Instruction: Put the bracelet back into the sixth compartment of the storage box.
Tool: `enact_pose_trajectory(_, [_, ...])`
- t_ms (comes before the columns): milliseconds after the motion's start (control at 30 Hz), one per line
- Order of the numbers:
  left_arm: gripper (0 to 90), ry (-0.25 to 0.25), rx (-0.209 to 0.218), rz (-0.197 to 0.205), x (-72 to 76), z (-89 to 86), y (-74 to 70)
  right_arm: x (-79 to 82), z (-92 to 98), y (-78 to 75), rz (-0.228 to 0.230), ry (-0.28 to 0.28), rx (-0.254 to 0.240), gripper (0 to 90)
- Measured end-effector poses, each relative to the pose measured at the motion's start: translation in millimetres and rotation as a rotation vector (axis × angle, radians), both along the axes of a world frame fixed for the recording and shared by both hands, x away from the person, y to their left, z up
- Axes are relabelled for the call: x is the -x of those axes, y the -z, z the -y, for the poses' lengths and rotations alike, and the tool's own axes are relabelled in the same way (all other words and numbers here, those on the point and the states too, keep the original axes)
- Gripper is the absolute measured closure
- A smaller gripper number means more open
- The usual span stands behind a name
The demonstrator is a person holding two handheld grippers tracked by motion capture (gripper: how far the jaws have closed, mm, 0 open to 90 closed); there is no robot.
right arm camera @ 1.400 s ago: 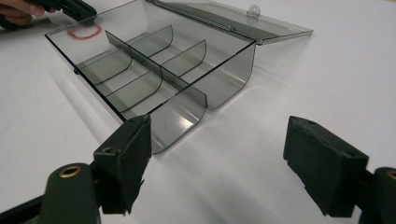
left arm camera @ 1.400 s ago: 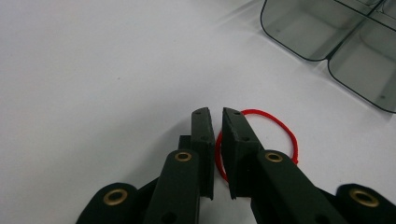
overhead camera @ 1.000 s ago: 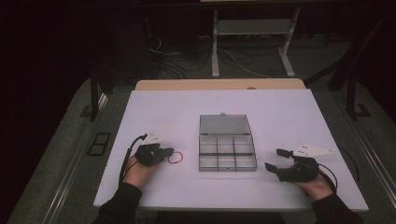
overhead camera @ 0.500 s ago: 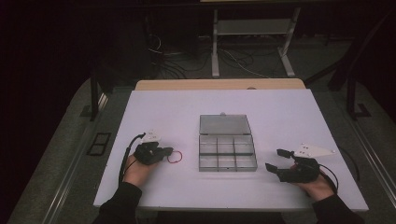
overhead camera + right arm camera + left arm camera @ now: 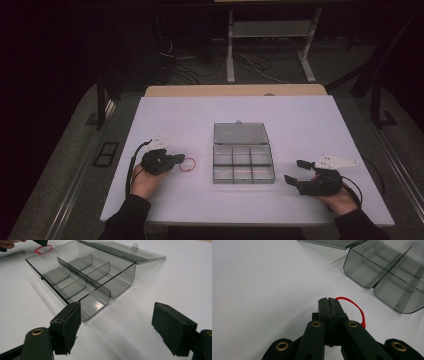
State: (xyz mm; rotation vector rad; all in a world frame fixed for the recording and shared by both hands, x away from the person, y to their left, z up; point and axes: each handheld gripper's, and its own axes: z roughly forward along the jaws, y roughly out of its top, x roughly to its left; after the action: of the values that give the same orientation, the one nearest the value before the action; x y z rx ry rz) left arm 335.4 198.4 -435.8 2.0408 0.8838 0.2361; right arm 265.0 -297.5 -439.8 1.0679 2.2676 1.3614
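On the white table [image 5: 310, 120], left of centre, lies a thin red cord loop [image 5: 187, 164]. My left gripper [image 5: 179, 159] is shut on its near end. In the left gripper view the jaws [image 5: 328, 301] meet, and the red loop [image 5: 354, 306] curves out from their tips to the right. A clear smoky compartment box [image 5: 243, 162] stands in the middle with its lid [image 5: 240, 133] folded flat behind it. Its compartments look empty. My right gripper [image 5: 294, 171] rests open to the right of the box. Its jaws [image 5: 117, 307] stand wide apart, facing the box [image 5: 82, 272], with nothing between them.
The box [image 5: 387, 272] sits a short way right of the left gripper. The far hand's red loop [image 5: 43, 249] shows beyond the box in the right gripper view. A tan board [image 5: 235, 90] adjoins the table's far edge. Beyond it are metal stand legs [image 5: 270, 50] and cables on the floor.
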Motion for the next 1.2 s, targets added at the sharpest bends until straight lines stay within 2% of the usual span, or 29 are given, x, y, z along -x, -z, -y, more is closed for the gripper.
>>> enact_pose_trajectory(233, [89.4,0.032,0.011,0.002,1.9,5.8,-6.7,-0.7,1.0,-0.1,-0.001,0.002,-0.007,23.0])
enact_pose_trajectory(767, [89.4,0.084,0.081,0.024,3.5,23.6,-24.4,-0.2,0.8,0.0,-0.002,0.004,-0.004,23.0])
enact_pose_trajectory(1200, [89.4,0.126,0.101,0.018,1.5,43.6,-32.4,0.3,1.3,-0.3,-0.003,0.008,-0.007,23.0])
